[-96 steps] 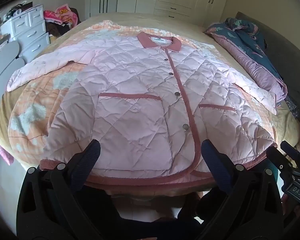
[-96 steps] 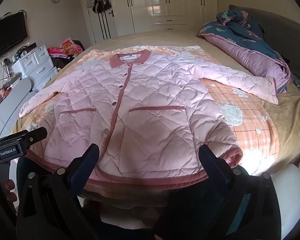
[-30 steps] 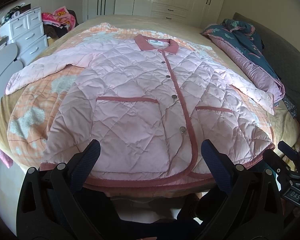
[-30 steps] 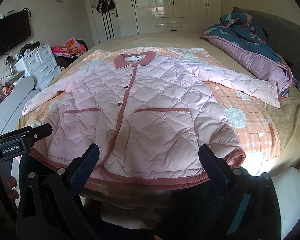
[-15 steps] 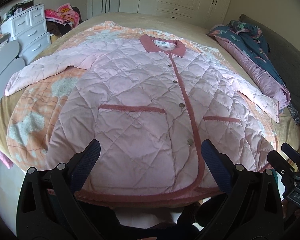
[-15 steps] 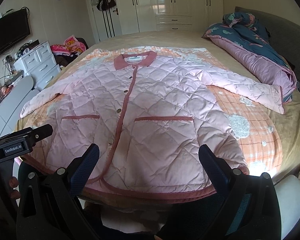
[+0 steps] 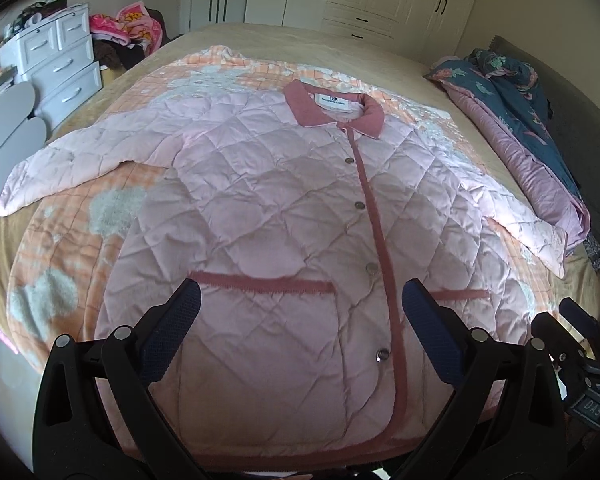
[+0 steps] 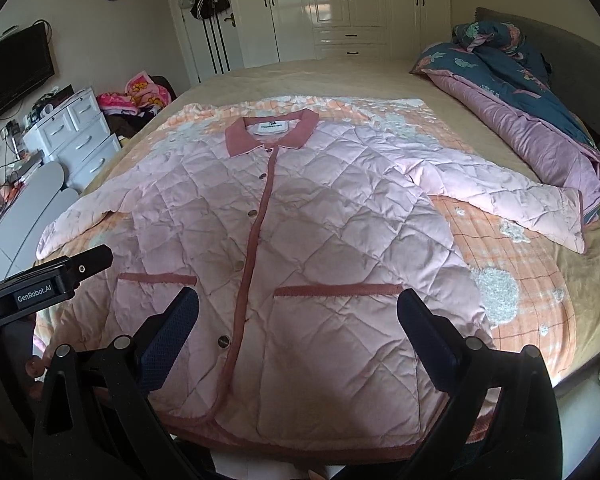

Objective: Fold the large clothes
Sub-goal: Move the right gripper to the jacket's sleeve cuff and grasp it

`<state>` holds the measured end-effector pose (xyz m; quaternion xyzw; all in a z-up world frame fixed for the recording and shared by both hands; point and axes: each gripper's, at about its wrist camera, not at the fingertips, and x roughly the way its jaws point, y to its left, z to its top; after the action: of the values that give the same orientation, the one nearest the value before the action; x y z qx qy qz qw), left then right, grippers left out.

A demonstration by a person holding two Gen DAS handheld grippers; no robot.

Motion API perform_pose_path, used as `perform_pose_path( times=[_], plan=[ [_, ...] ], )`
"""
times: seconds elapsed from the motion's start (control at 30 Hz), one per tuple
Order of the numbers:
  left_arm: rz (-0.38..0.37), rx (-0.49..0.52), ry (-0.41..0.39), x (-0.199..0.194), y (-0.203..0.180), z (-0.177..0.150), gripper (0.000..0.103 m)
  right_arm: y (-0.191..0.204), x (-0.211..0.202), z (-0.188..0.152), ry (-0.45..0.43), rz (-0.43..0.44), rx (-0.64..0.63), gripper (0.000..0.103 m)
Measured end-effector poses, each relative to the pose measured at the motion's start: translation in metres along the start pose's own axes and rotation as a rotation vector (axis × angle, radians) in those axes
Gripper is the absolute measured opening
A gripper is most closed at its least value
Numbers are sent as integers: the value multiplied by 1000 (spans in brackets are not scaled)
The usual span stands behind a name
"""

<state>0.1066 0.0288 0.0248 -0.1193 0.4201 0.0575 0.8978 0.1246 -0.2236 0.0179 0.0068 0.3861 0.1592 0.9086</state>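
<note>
Jacket (image 7: 284, 216) flat on blanket (image 7: 56, 240) atop bed (image 8: 379, 76), quilt (image 8: 539, 120) perhaps right

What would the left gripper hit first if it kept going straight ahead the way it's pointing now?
Most likely the pink quilted jacket spread on the bed: the open left gripper points at its lower front panel beside the dusty-rose pocket trim. Depth is unclear.

We see a pale pink diamond-quilted jacket (image 7: 284, 216) with dusty-rose trim, on an orange-checked blanket (image 8: 511, 280) with white patches; the bed (image 8: 379, 80) is tan.
</note>
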Motion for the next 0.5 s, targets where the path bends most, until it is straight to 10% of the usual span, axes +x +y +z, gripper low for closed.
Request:
perform_pose_path(
  times=[0.5],
  plan=[
    [-29, 6, 9, 37, -23, 62, 95, -16, 38, 77, -31, -3, 59, 99]
  ],
)
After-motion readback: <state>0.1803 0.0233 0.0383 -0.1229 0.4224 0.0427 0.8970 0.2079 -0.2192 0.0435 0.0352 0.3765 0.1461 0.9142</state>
